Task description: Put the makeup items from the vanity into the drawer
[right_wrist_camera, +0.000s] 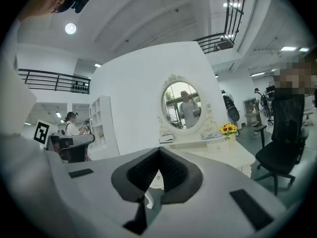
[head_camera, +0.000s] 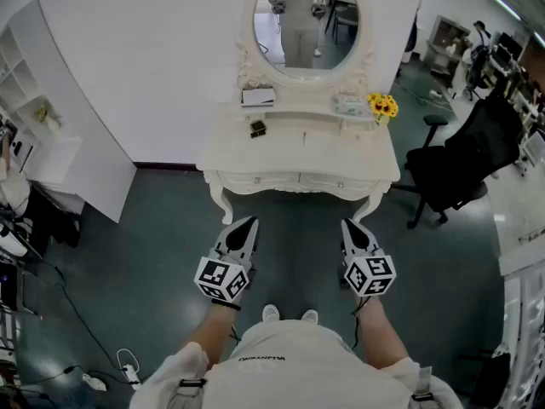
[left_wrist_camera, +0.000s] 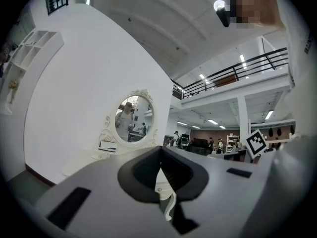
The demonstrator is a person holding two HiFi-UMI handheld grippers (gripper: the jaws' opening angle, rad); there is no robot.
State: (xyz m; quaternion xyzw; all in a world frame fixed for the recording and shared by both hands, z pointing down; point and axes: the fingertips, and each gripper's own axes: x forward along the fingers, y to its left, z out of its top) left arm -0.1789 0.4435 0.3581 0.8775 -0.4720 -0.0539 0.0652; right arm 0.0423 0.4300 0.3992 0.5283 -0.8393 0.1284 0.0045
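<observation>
The white vanity (head_camera: 298,156) with an oval mirror (head_camera: 306,20) stands ahead of me, its drawers (head_camera: 298,180) closed. On its top lie a small dark makeup item (head_camera: 258,129), a flat white and dark case (head_camera: 258,97) and a pale teal item (head_camera: 349,106). My left gripper (head_camera: 249,223) and right gripper (head_camera: 347,225) hover side by side over the floor, short of the vanity's front. Both are shut with nothing between the jaws. In the left gripper view the jaws (left_wrist_camera: 159,151) meet below the mirror (left_wrist_camera: 133,119). The right gripper view shows the same at its jaws (right_wrist_camera: 159,152).
A vase of sunflowers (head_camera: 382,106) stands on the vanity's right end. A black office chair (head_camera: 460,164) is to the right, a white shelf unit (head_camera: 34,100) to the left. Cables (head_camera: 94,339) lie on the dark floor at the lower left.
</observation>
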